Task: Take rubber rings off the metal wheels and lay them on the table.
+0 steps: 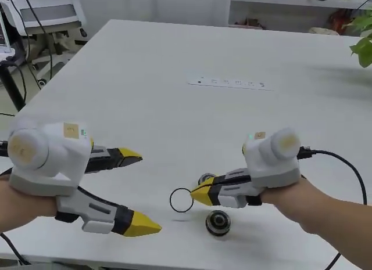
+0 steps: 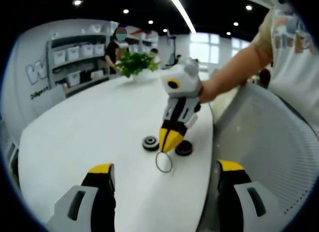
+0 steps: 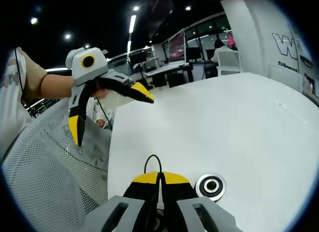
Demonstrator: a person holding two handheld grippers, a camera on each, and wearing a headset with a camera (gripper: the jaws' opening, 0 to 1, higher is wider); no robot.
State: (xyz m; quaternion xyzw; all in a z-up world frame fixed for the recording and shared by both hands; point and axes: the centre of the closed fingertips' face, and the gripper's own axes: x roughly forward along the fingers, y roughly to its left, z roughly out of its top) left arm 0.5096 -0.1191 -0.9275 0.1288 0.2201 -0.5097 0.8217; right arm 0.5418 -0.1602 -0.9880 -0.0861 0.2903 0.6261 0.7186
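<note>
— Two tools are held over the table [image 1: 174,96] in the head view; how are they set?
— The left gripper [image 1: 139,191] is held with its jaws wide apart. The right gripper [image 1: 197,195] is pinched shut on a rubber ring [image 1: 181,200], which sticks out past its yellow tips.
— And the wheels?
— One metal wheel [image 1: 218,222] is seen on the table just beside the ring; a second wheel [image 1: 204,179] is half hidden behind the right gripper.
— The left gripper view?
— The ring [image 2: 156,163] is seen hanging from the closed tips, in front of both wheels. Whether it touches the table cannot be told.
— The right gripper view?
— The jaws are pressed together on the ring's edge, and one wheel [image 3: 210,185] lies just beside them.
</note>
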